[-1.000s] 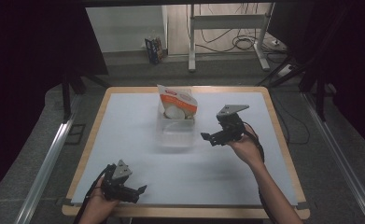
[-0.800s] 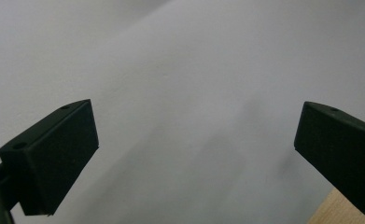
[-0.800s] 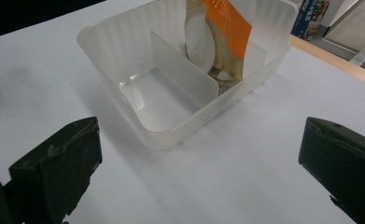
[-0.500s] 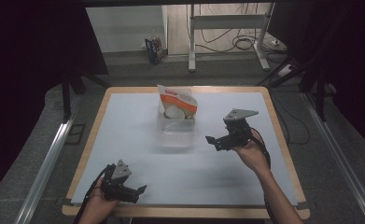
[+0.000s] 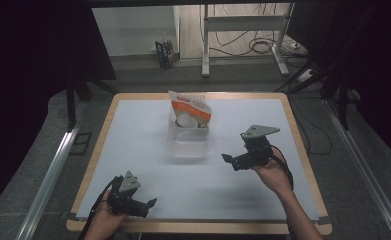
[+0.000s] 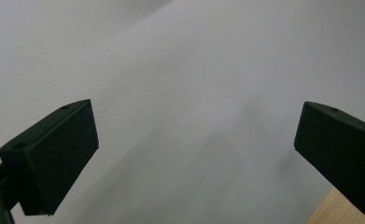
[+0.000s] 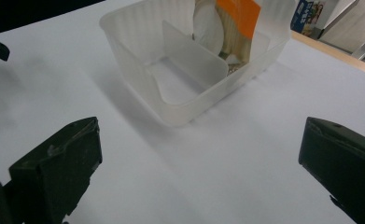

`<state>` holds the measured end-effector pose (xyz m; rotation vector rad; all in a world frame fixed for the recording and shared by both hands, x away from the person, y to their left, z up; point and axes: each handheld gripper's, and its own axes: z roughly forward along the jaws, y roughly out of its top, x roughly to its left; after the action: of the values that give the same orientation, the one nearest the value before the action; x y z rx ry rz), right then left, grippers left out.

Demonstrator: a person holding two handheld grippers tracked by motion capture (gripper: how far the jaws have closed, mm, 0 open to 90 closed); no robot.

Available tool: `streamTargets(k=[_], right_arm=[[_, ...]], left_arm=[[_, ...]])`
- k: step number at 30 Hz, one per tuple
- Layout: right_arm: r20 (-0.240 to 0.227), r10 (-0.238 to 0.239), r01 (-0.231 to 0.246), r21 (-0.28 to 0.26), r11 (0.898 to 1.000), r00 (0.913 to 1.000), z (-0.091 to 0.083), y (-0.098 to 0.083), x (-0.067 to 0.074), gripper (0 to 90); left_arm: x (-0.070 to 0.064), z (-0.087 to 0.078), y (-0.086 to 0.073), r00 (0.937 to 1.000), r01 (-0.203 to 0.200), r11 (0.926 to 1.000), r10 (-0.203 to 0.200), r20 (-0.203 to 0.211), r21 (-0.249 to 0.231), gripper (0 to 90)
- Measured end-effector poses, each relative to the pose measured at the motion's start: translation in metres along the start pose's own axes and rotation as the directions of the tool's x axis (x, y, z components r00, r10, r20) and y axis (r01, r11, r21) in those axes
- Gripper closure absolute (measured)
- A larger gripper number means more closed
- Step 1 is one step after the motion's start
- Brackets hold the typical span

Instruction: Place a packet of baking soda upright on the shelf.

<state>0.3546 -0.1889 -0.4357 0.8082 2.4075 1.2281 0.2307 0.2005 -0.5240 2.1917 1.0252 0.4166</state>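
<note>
Both grippers are seen from above, jaws spread and empty: the left gripper (image 5: 142, 205) is held low at the near left edge of the table (image 5: 293, 117), the right gripper (image 5: 234, 160) right of a clear tub (image 5: 187, 141) at mid-table. A white-and-orange packet (image 5: 190, 111) is stood in the tub's far half. Through the left gripper (image 6: 196, 154) view, bare white tabletop (image 6: 180, 70) is framed between parted jaws. Through the right gripper (image 7: 199, 172) view, the tub (image 7: 133, 51) is shown translucent, split by a divider (image 7: 194, 53); the near compartment is empty, the packet (image 7: 227, 28) is lodged behind.
</note>
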Motion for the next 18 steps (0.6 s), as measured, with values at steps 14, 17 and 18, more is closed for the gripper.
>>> streamTargets(k=[14, 17, 18], right_arm=[[-0.005, 0.032, -0.032, 0.031, 0.999, 0.9995, -0.011, -0.023, 0.007, 0.0], [0.003, 0.030, -0.030, 0.030, 0.999, 0.9995, -0.016, -0.027, 0.008, 0.0], [0.004, 0.028, -0.029, 0.029, 0.999, 0.9996, -0.017, -0.029, 0.008, 0.0]], left_arm=[[0.000, 0.000, 0.000, 1.0000, 0.004, 1.0000, -0.004, 0.001, -0.003, 0.0], [0.000, 0.000, 0.000, 1.0000, 0.002, 1.0000, -0.002, 0.001, 0.000, 0.0], [0.000, 0.000, 0.000, 1.0000, 0.002, 1.0000, -0.002, 0.000, 0.000, 0.0]])
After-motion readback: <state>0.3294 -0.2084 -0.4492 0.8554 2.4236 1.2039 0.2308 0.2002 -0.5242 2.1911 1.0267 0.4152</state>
